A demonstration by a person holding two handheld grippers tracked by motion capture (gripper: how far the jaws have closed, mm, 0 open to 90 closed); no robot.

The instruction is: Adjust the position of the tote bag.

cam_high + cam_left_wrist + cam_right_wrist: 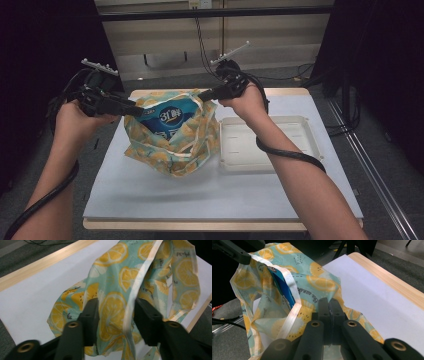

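Between the two raised grippers, over the left-centre of the white table (200,195), hangs a lemon-print bag (172,142) with a blue packet (170,119) standing inside its open mouth. At the bag's right rim the right gripper (206,94) has its jaws pressed fully together on a pinch of the cloth, seen plainly in the right gripper view (331,305). At the left rim the left gripper (131,109) has its jaws partly apart, and in the left gripper view (116,312) a fold of fabric and a pale hem strip lie between them, the pads not visibly pressing on it. Both forearms reach up from the near edge, hands level with each other well above the tabletop, each gripper pointing inward toward the bag. Just to the bag's right sits a white tray (305,137), close to the hanging cloth. Bare table stretches along the near side; the wooden far edge (285,91) lies just behind the right hand (247,105).
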